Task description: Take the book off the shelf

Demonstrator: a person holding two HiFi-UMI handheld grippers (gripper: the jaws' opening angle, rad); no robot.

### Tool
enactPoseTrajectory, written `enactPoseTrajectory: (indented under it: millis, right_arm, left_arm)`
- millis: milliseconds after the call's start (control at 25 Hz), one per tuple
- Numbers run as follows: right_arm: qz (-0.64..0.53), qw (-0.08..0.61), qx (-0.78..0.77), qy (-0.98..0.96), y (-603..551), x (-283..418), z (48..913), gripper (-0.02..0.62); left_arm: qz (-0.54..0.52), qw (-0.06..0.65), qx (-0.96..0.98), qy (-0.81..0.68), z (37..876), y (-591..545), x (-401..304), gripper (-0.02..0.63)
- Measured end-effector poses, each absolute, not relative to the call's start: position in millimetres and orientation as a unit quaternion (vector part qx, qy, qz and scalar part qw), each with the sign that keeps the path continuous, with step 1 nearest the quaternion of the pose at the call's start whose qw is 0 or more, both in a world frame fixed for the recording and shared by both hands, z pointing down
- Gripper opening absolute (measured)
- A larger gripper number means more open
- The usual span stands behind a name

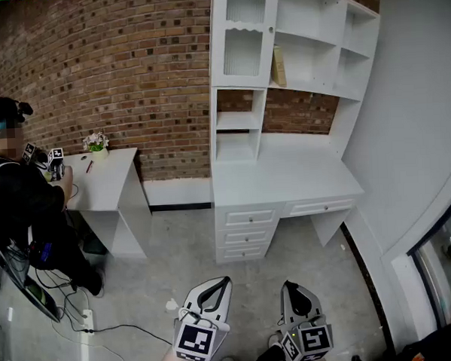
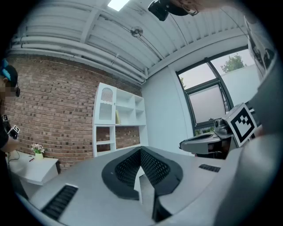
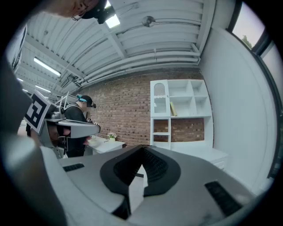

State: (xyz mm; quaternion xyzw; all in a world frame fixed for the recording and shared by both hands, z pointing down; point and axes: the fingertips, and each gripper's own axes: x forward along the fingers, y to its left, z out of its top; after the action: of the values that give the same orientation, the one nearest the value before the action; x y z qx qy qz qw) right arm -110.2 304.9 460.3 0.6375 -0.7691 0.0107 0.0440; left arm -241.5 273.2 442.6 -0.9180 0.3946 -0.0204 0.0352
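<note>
**A:** Where's the book [image 1: 278,66]?

**B:** It's in the upper row of the shelf unit [image 1: 322,88], in the open compartment just right of the glazed door [image 1: 242,39]. It leans at that compartment's left edge, well apart from the 2 grippers.

**A:** And the jaws?

**B:** The left gripper [image 1: 225,281] and right gripper [image 1: 287,284] both have their jaws together, with nothing between them.

**A:** What might go wrong?

**B:** The book leans alone, so a nudge from closed jaws could tip it flat or push it deeper. The desk top [image 1: 285,173] juts out beneath, which makes the reach long and high.

**A:** Anything unclear?

**B:** The book's thickness and cover are too small to make out. The head view's bottom edge cuts off both grippers' rear ends.
</note>
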Motion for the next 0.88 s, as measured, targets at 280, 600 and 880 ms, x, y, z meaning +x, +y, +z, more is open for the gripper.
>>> enactPoseTrajectory:
  millis: [280,600,880]
  right_arm:
    - [0.013,0.048,0.635,-0.771,299.3,-108.9,463.3,0.000]
    - [0.031,0.049,0.646,-0.761,289.7,-107.0,467.9,0.002]
    - [0.032,0.061,0.651,-0.756,276.8,-105.5,472.3,0.002]
  left_arm:
    - [-0.026,0.033,-0.916,0.400,446.0,266.8,-240.5,0.003]
    - [-0.026,0.030,-0.916,0.400,446.3,258.7,-244.1,0.003]
    - [-0.033,0.016,-0.918,0.394,455.2,251.0,-245.7,0.003]
